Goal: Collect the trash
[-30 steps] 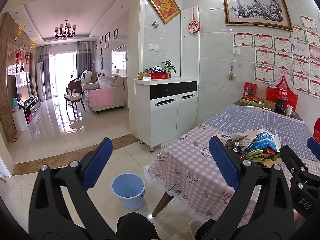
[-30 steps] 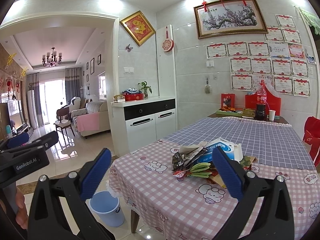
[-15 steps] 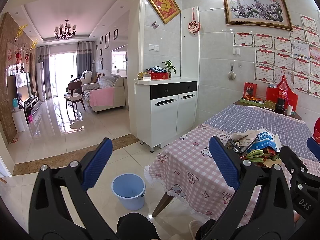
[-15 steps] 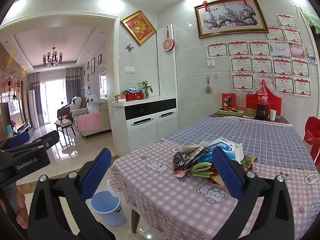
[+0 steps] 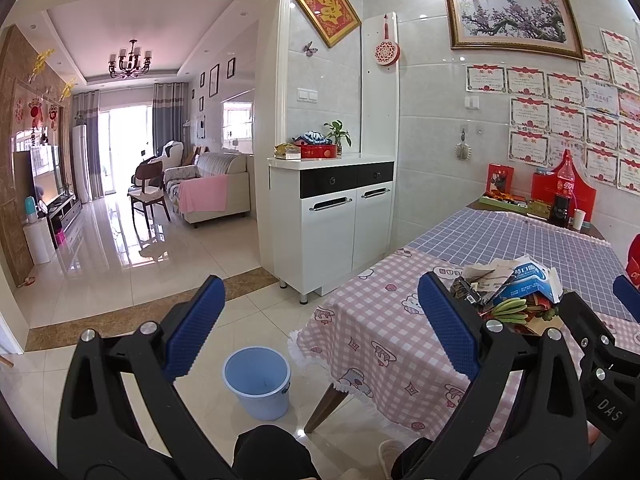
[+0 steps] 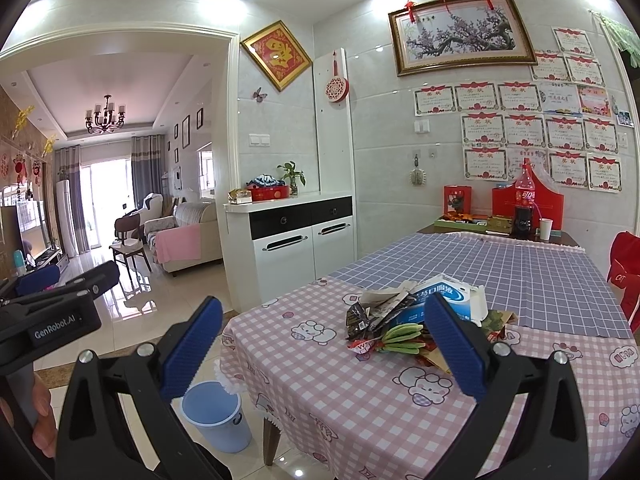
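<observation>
Both grippers poised short of the trash heap, nothing grasped

The trash pile (image 6: 416, 320) is a loose tangle of a blue-and-white carton (image 6: 448, 300), crumpled wrappers and green strips, so a pinch at one edge may, I judge, drag or scatter the rest across the worktop (image 6: 360, 392); the blue bucket (image 6: 214, 412) sits on the floor below the worktop's corner, so a carried piece could miss it. The right gripper (image 6: 320, 348) has its fingers released and wide, the pile at about 1 o'clock, partly behind the right-hand finger, not touching. The left gripper (image 5: 320, 328) is likewise spread and empty, the pile at 2 o'clock, the bucket at 6 o'clock.
</observation>
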`<act>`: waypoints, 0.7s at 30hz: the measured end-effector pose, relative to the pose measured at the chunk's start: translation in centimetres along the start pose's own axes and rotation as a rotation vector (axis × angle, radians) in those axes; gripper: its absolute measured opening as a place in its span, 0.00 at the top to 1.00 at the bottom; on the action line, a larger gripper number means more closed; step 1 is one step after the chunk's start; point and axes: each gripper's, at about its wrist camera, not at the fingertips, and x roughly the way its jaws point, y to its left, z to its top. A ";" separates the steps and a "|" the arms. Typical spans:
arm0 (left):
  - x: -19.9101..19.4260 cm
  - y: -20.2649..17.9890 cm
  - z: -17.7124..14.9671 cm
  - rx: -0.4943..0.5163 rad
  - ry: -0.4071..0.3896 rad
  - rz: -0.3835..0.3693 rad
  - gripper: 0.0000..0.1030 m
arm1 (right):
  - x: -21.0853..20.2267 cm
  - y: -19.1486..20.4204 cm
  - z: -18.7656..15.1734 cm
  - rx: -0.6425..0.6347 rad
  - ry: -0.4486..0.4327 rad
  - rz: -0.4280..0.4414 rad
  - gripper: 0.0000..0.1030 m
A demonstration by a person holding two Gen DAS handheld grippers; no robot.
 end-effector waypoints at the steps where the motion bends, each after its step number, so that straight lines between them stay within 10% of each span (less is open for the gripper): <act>1: 0.0 0.0 0.0 -0.001 0.000 0.000 0.08 | 0.0 0.0 0.0 0.000 0.001 0.001 0.04; 21: 0.3 -0.5 -0.5 0.005 0.009 0.001 0.08 | 0.4 -0.3 -0.9 0.017 0.014 0.003 0.04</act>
